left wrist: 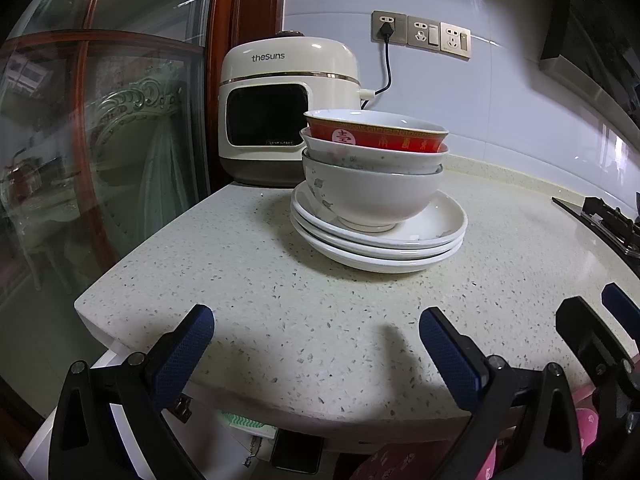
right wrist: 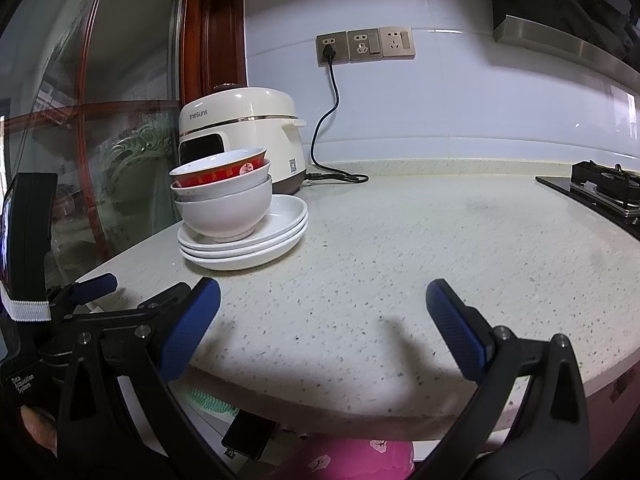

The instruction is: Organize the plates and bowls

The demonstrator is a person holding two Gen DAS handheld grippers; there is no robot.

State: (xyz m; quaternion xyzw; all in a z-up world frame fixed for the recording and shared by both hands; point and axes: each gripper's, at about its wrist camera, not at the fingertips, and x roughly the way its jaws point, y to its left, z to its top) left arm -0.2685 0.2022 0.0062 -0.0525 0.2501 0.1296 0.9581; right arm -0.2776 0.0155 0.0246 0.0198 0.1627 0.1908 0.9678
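**Readable marks on the counter scene**

The cream rice cooker [left wrist: 286,108] carries the brand "thesuns" in grey lettering on its lid front; the same word shows on it in the right wrist view. A square code sticker sits on its side in that view, too small to read. Fine print runs under its dark window, illegible. The red bowl [left wrist: 376,134] bears gold Chinese characters around its band and one in a white roundel; they cannot be made out surely. The left gripper [right wrist: 96,280] body carries a white label, "Data Acquisition System".
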